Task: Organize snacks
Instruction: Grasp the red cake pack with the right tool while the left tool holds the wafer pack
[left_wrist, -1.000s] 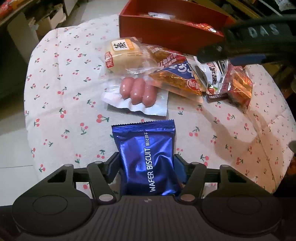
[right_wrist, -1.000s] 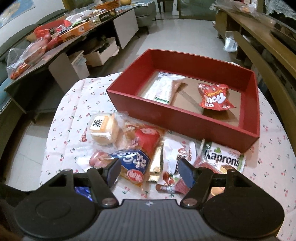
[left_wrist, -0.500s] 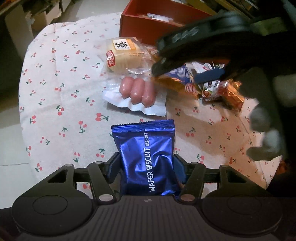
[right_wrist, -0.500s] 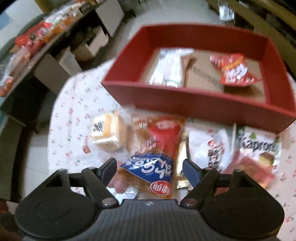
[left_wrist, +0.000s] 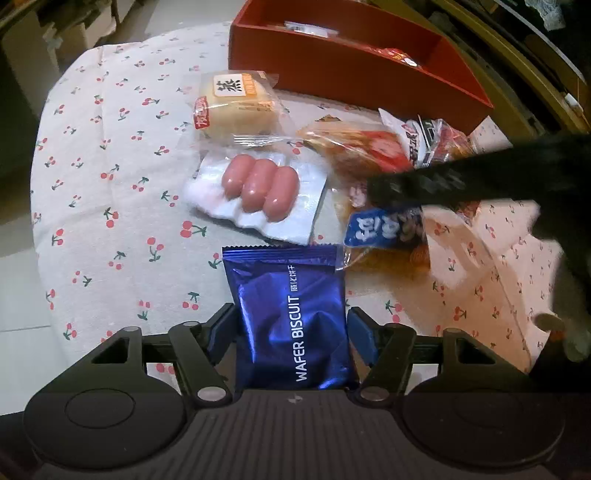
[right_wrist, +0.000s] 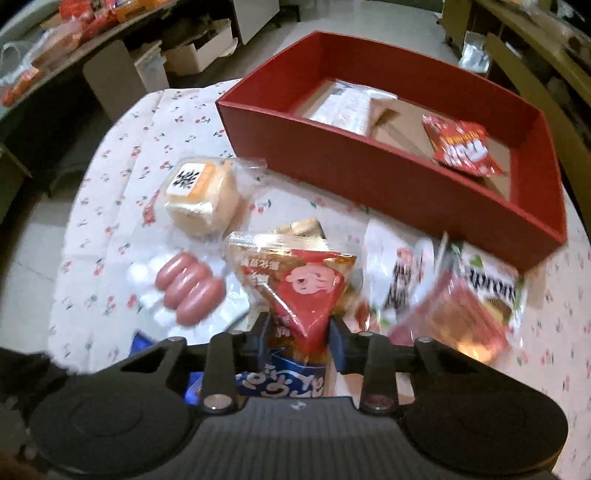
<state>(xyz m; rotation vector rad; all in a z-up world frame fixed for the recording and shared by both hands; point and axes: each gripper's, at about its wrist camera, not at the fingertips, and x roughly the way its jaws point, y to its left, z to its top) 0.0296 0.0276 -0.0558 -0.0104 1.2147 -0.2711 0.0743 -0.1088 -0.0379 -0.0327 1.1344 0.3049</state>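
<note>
My left gripper (left_wrist: 291, 325) is shut on a blue wafer biscuit pack (left_wrist: 290, 317), held above the cherry-print tablecloth. My right gripper (right_wrist: 300, 326) is shut on a red, orange and blue snack bag (right_wrist: 295, 291), lifted off the pile; it shows in the left wrist view (left_wrist: 384, 229) under the dark right gripper body (left_wrist: 461, 181). The red box (right_wrist: 369, 177) stands behind the pile and holds a white packet (right_wrist: 347, 107) and a red packet (right_wrist: 461, 147).
On the cloth lie a wrapped bun (right_wrist: 201, 199), a sausage pack (right_wrist: 188, 288), a white packet (right_wrist: 402, 273), a Kaprons packet (right_wrist: 491, 288) and a reddish packet (right_wrist: 454, 321). The round table's edge (left_wrist: 40, 206) drops to the floor at left. Cluttered shelves (right_wrist: 55, 44) stand at the back left.
My right gripper came down onto the pile, closed on the red and blue snack bag and pulled it toward me. My left gripper still holds the wafer pack.
</note>
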